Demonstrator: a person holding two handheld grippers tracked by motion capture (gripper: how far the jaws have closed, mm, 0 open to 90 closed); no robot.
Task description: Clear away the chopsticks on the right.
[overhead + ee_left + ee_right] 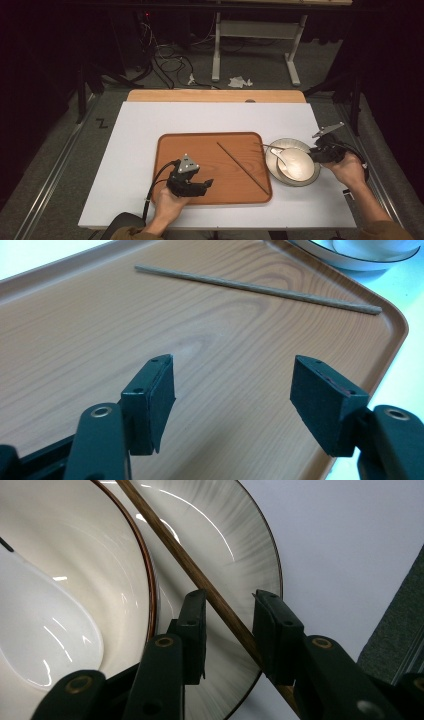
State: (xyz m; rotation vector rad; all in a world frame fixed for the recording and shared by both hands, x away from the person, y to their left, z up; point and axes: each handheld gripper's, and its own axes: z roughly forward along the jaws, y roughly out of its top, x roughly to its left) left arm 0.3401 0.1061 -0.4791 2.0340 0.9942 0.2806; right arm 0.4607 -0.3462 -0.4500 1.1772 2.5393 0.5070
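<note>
While the right gripper brackets a slim wooden chopstick lying across the glossy plate, jaws apart, the left gripper gapes empty over the woodgrain tray beside that plate.

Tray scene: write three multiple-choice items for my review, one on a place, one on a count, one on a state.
1. Where does the bowl stand?
A) on the plate, right of the tray
B) on the tray
C) on the floor

2. How many chopsticks are there?
A) one
B) two
C) four

3. How are the left gripper jaws?
A) open, nothing between
B) shut on a cup
C) shut on a cloth

Key:
1 A, the bowl sits in the plate beside the tray.
2 B, one chopstick on the tray, one across the plate.
3 A, bare tray wood shows between the pads.
</note>
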